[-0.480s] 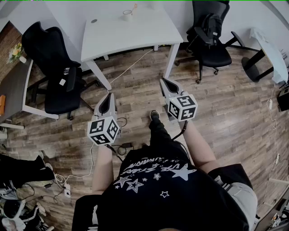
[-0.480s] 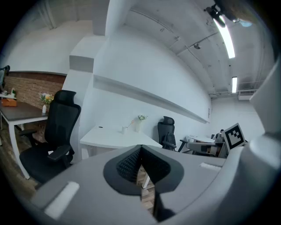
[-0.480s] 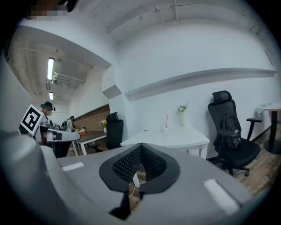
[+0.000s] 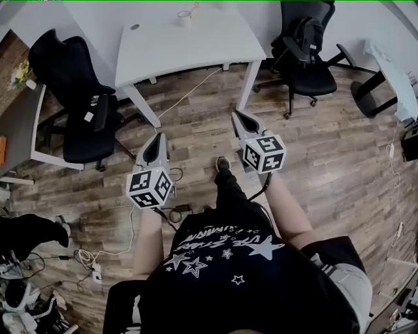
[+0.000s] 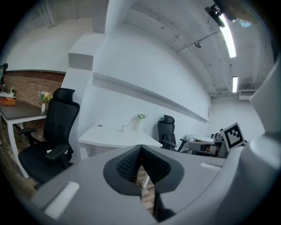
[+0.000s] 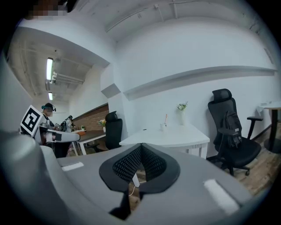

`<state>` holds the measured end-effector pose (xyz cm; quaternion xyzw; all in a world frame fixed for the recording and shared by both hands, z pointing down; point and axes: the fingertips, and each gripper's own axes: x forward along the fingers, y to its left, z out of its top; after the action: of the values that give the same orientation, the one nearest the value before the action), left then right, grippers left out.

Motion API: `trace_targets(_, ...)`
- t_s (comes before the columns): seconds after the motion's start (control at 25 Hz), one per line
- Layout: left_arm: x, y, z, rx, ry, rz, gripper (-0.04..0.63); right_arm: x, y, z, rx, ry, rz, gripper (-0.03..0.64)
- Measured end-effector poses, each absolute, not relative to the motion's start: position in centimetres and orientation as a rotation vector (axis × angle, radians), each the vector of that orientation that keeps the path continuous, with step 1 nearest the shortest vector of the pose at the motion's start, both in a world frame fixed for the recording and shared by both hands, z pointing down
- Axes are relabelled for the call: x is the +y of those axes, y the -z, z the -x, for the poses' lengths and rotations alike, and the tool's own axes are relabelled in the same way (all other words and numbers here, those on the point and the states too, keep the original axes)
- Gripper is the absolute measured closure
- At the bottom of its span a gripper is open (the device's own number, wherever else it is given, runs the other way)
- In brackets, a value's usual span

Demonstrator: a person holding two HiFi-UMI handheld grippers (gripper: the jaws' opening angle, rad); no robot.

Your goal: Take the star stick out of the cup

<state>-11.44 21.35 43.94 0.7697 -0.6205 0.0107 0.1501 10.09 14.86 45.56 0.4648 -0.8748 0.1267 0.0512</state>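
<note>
Nothing of the task is done yet, judging by how things lie. The small white cup (image 4: 185, 18) stands near the far edge of the white rectangular surface (image 4: 189, 49), and the thin star stick with a pale orange top (image 4: 194, 10) leans inside it, its tip poking above the rim. The top is too small here to make out a star shape. In the gripper views a little vase of flowers (image 6: 181, 113) stands just beside the cup.

Both tools are held low in front of the person, over the brown wooden plank floor (image 4: 196, 124) and well apart from the surface. The left claw (image 4: 157, 139) has its ribbed black pads pressed together with nothing between them — only floor shows through the notch beneath. The right claw (image 4: 237, 116) is likewise fully closed and empty, and it points roughly toward the cup across the room.

So the whole job is left: walk up to the surface, open one claw, close it on the stick above the cup's rim, and lift it straight out. The cup looks light and could tip or ride up with the stick — the other claw may be needed to steady it.
</note>
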Motion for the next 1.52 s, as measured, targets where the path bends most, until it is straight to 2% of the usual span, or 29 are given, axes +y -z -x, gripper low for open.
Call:
trace_targets(0.48, 15.6, -46.1, 11.7, -1.764, -0.055, -2.177, 0.592, 8.5, -47.5, -10.3, -2.654, -0.475, -1.445, 0.603)
trace_targets(1.08, -3.0, -44.0, 13.2, -1.895, -0.033, -2.125, 0.592, -13.3, -45.2, -8.6, -2.769, -0.457, -1.322, 0.603)
trace_targets(1.52, -9.8, -44.7, 11.4, -1.929, -0.032, -2.063, 0.592, -21.6, -45.8, -8.1, -2.797, -0.482, -1.213, 0.601)
